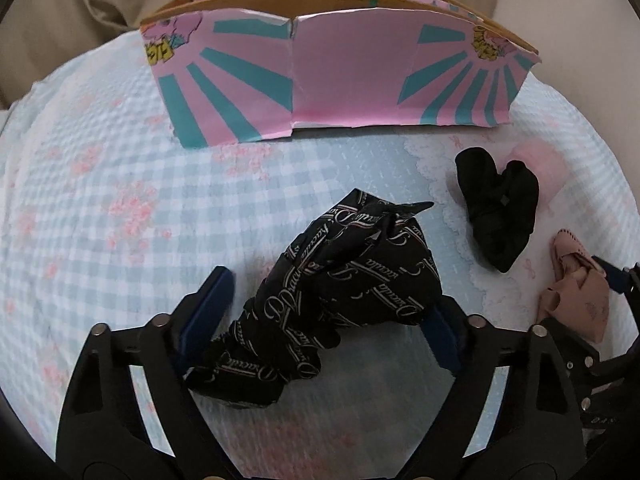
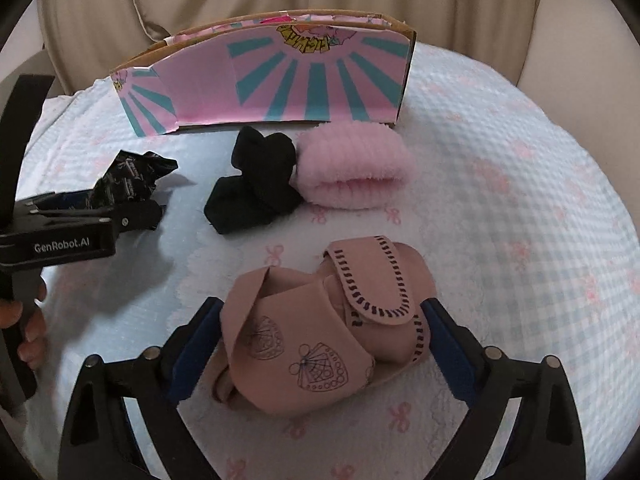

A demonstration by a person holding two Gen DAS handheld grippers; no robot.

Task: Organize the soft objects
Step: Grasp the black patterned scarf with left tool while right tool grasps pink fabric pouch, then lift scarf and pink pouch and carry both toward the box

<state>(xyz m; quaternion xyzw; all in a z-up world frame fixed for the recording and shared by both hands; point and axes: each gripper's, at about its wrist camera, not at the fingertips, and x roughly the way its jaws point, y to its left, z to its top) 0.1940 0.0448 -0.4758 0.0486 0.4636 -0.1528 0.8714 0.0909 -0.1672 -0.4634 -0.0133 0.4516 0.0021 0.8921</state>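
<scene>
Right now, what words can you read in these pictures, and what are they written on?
"GenRobot.AI": on the side of the left gripper.
Repeated white script on the black printed cloth: too curly and twisted to read surely.
Yellow cartoon lettering on the pink box: upside down, unreadable.

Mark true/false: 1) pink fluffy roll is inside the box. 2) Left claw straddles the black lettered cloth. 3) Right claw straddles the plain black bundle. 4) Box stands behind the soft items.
1) False: the pink fluffy fabric roll lies on the checked bedcover, in front of the box.
2) True: the left claw has the black cloth printed with white lettering between its fingers.
3) False: the right claw straddles the beige stitched fabric bundle; the plain black bundle lies apart.
4) True: the pink and teal cardboard box stands behind them.
</scene>
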